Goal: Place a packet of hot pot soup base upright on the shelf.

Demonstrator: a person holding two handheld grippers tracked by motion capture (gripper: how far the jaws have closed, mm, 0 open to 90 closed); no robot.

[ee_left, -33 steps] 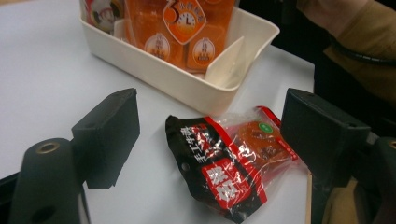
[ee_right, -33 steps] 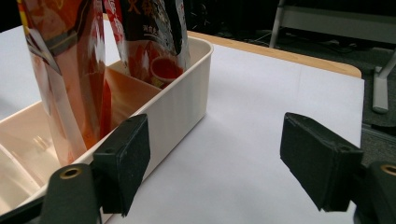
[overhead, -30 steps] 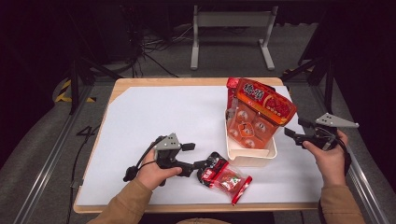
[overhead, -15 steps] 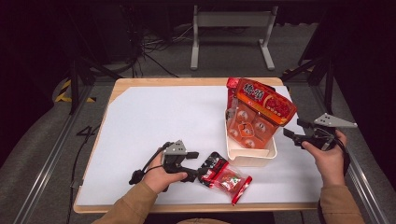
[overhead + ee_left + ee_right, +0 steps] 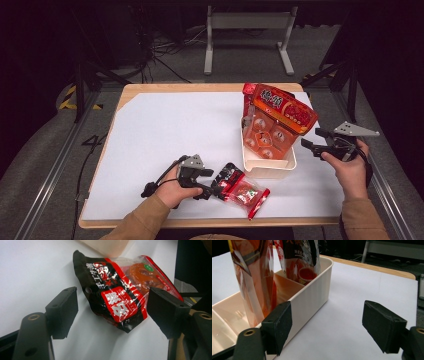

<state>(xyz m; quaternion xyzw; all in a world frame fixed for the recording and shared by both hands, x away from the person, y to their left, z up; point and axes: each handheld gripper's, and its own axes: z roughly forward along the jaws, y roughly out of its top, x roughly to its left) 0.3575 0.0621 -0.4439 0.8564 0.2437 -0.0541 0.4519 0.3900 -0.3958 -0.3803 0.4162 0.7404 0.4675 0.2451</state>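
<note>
A black-and-red snack packet (image 5: pixel 243 190) lies flat on the white table cover near the front edge, just in front of a white bin (image 5: pixel 270 169). My left gripper (image 5: pixel 212 184) rests low at the packet's left end. In the left gripper view my left gripper (image 5: pixel 112 300) is open, its jaws straddle the packet's (image 5: pixel 117 297) near end, and the pads stand clear of it. Large red snack bags (image 5: pixel 280 112) stand upright in the bin. My right gripper (image 5: pixel 312 139) hovers open beside the bin's right wall (image 5: pixel 309 300) and holds nothing (image 5: pixel 327 315).
The white cover (image 5: pixel 165 130) spreads bare to the left and back of the bin. The wooden table edge (image 5: pixel 210 222) runs just behind my left forearm. Dark floor, metal frame rails and cables surround the table.
My left hand has sunk toward the table and edged right, bringing its jaws around the packet's end. The right hand and the bin have not moved.
</note>
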